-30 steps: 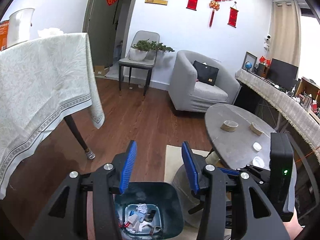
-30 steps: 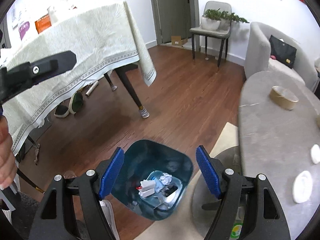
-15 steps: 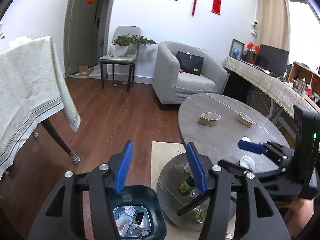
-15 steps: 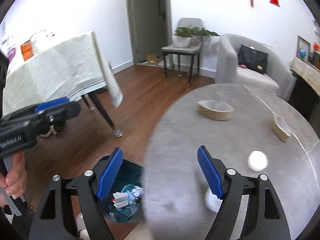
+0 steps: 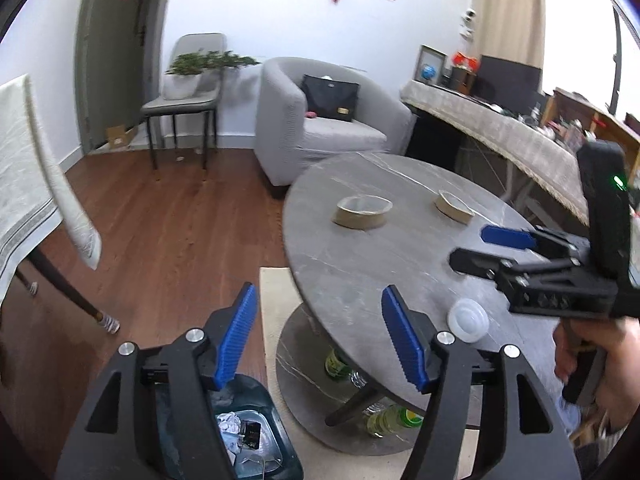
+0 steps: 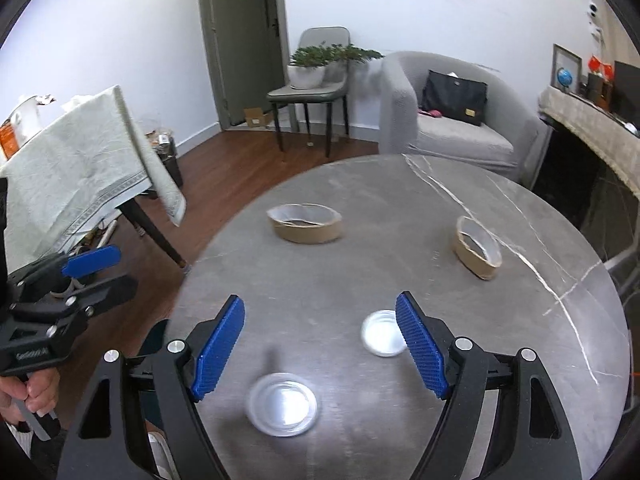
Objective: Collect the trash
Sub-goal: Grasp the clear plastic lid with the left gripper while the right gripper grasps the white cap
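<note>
The right gripper (image 6: 320,344) hangs over the near part of the round grey table (image 6: 400,200), its 2 blue-padded jaws spread wide with nothing between them. Just under and between the jaws lies a clear plastic lid (image 6: 282,404), blurred, flat on the tabletop; a second clear lid (image 6: 382,332) lies just inside the right-hand jaw, partly hidden by its pad. Farther ahead of the gripper sit 2 brown paper bowls: a squashed one (image 6: 306,224) ahead and slightly left, and a tilted one (image 6: 478,248) ahead to the right. The left gripper (image 5: 316,336) is off the table's left edge, above the floor and the pale rug; its jaws have just been opening and now stand wide and empty. Directly below its left jaw is the dark teal trash bin (image 5: 256,436), holding crumpled paper and small scraps. To the right of the left gripper, 1 clear lid (image 5: 468,318) shows on the tabletop, near the hand (image 5: 600,360) that carries the right gripper. Under the table, beyond the left gripper's right jaw, green bottles (image 5: 392,418) stand on the table's base.
</note>
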Motion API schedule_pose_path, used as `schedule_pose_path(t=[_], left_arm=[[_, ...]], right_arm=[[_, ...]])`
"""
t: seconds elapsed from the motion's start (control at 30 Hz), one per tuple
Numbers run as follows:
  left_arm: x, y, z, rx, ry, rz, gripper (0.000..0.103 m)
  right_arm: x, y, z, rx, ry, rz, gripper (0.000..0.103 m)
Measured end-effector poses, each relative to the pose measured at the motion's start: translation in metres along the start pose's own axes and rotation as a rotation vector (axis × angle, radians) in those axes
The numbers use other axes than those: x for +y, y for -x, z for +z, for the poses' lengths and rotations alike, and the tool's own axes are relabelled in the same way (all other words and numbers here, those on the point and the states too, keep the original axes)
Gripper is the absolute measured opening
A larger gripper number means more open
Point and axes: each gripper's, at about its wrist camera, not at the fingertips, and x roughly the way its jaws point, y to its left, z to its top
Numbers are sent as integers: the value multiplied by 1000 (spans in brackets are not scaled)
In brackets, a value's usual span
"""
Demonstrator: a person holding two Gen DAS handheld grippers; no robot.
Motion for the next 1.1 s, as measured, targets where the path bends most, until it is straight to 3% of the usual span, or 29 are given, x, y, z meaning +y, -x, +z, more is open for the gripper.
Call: schedule_pose_path(t=[0.27, 0.3, 0.5, 0.97, 1.1], left_arm=[[-27, -12, -8, 42, -96, -115, 69], [-32, -13, -9, 48, -110, -128, 69], [-53, -21, -14, 87, -175, -204, 69], [-95, -42, -21, 126, -265, -258, 63], [-105, -48, -23, 129, -290, -249, 60]], right_arm=[[-21, -17, -7, 65, -39, -9, 78], [-21, -19, -8, 77, -38, -7, 73], [-22, -23, -11, 99, -37, 2, 64], [-30, -24, -15, 132, -23, -51, 43], [-34, -22, -17, 131, -9, -66, 31]])
